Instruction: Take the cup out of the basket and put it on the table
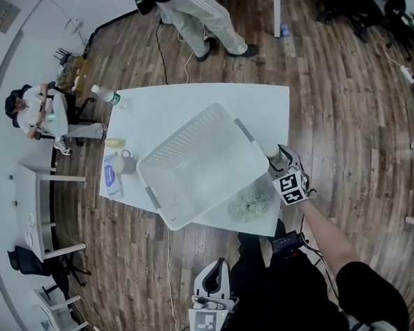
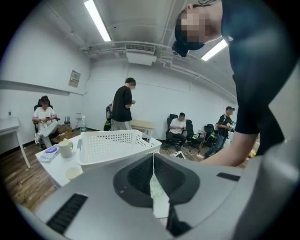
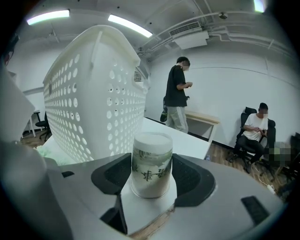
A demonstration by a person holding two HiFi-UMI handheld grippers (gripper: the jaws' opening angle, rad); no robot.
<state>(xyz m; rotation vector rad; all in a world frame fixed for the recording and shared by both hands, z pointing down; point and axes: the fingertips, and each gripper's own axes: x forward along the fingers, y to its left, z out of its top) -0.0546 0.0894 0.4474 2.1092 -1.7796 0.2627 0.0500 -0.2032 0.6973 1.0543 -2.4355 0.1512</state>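
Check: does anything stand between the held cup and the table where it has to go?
Nothing visible does. The cup, gripped by the right gripper, is over bare table near its edge; the basket stands beside it, not beneath.

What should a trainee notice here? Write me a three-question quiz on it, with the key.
1. True or false: the cup sits inside the basket.
2. Which gripper holds the cup? A the left one; B the right one; C neither.
3. Fill in: the fingers of the left gripper stand ___ (apart / together).

Key: 1 false, it is outside, beside the basket; 2 B, the right gripper; 3 together, with nothing between them.
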